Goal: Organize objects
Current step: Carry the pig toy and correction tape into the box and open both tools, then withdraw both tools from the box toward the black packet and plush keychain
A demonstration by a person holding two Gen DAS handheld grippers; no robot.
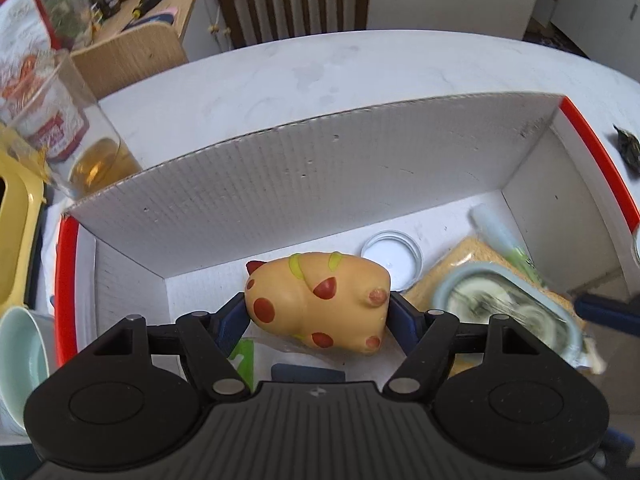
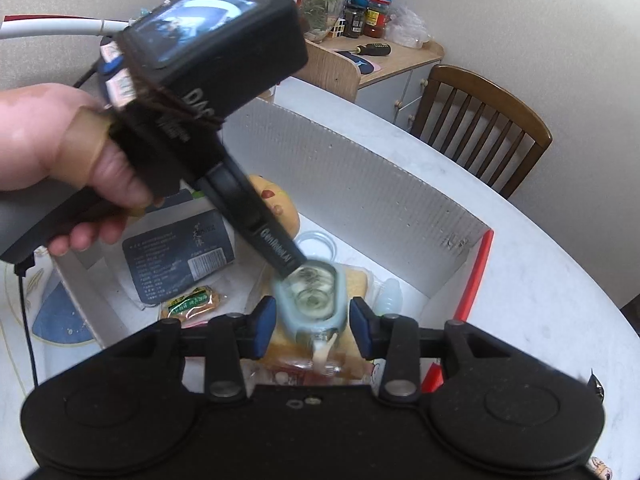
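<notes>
My left gripper [image 1: 318,312] is shut on a yellow rubber toy with red spots [image 1: 316,304] and holds it over the white cardboard box [image 1: 304,168]. In the right wrist view the toy [image 2: 276,200] shows behind the left gripper's body. My right gripper [image 2: 312,320] is open, its blue pads either side of a blurred glass container with a pale blue rim [image 2: 314,296], a small gap on each side. The container also shows in the left wrist view [image 1: 508,308]. It lies on a packet of bread [image 2: 356,280] in the box.
In the box lie a round white lid [image 1: 394,256], a dark blue packet [image 2: 180,252], a green snack packet [image 2: 192,300] and a pale tube [image 1: 500,236]. A glass of amber liquid [image 1: 76,136], a yellow bin [image 1: 16,232] and a pale cup [image 1: 20,364] stand left. A wooden chair [image 2: 476,120] is behind.
</notes>
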